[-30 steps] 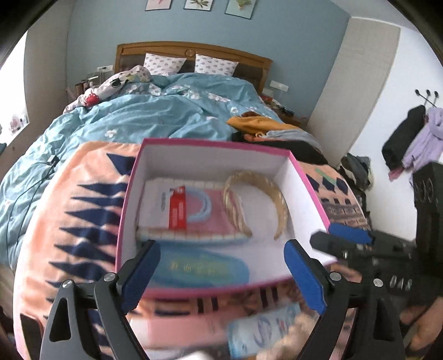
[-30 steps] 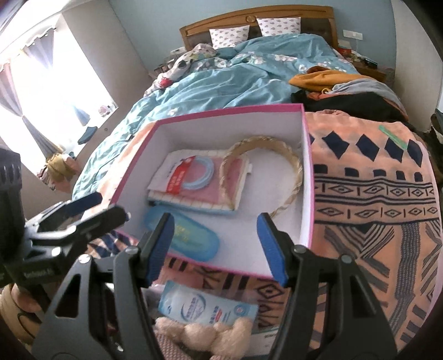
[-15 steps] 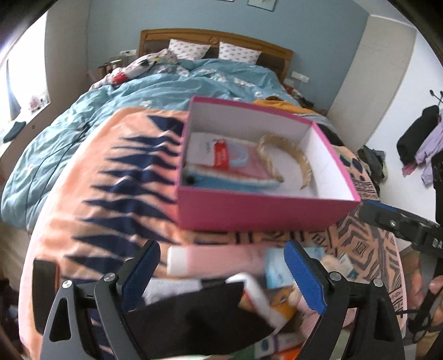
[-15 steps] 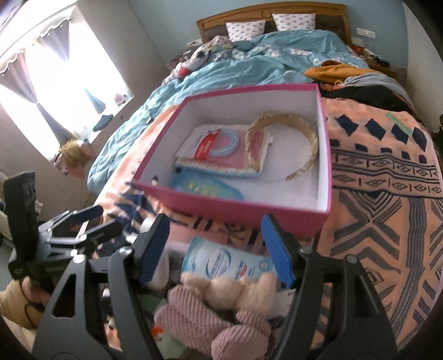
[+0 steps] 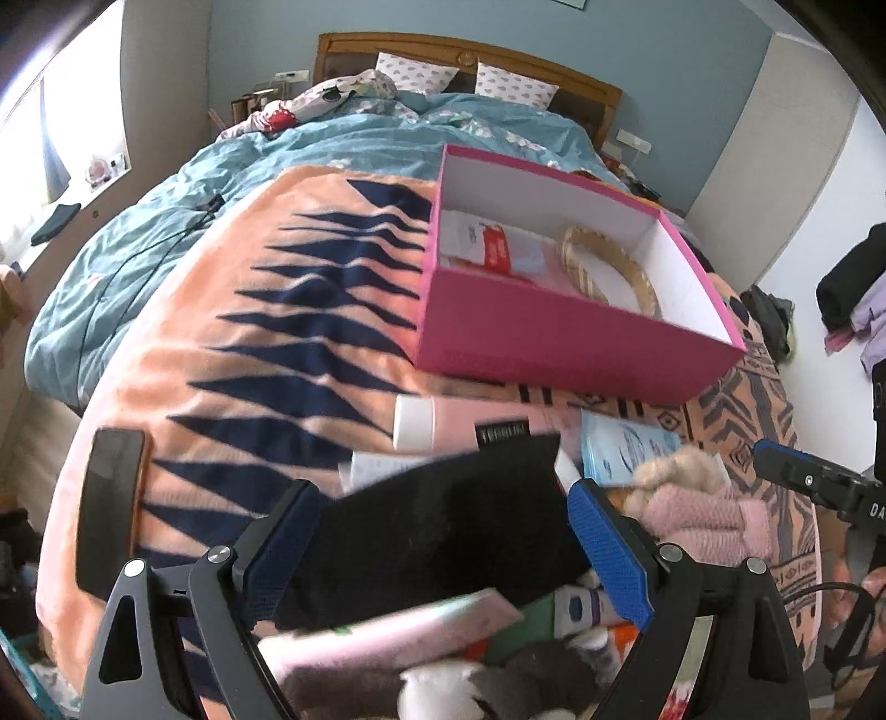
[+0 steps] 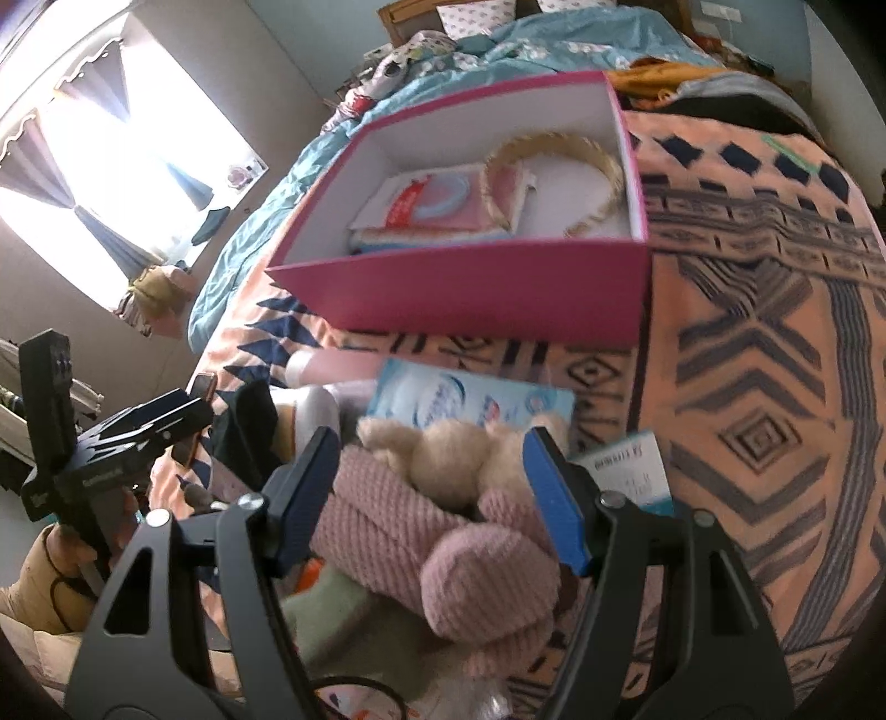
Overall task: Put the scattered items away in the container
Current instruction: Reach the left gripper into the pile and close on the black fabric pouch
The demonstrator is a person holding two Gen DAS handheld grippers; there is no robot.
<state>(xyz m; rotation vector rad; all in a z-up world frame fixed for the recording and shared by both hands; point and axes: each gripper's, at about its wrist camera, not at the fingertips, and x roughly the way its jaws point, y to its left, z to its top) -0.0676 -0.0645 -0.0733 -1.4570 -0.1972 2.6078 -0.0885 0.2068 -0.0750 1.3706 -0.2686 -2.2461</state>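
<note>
Both grippers, left [image 5: 443, 548] and right [image 6: 432, 487], gape empty over the blanket's near-edge pile; seemingly, centre the pink knit [image 6: 443, 548] before closing.

Blue-walled bedroom [image 5: 266, 50], wooden headboard [image 5: 465, 50], bright window [image 6: 111, 183].

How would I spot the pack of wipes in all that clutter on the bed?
Start at the pink box standing open on the orange patterned blanket. Just in front of its near wall lies a heap of loose things, and the pack of wipes lies flat at the heap's far edge. It is the only light blue, glossy, printed packet there; a fluffy cream toy and pink knitwear lie in front of it.
</note>
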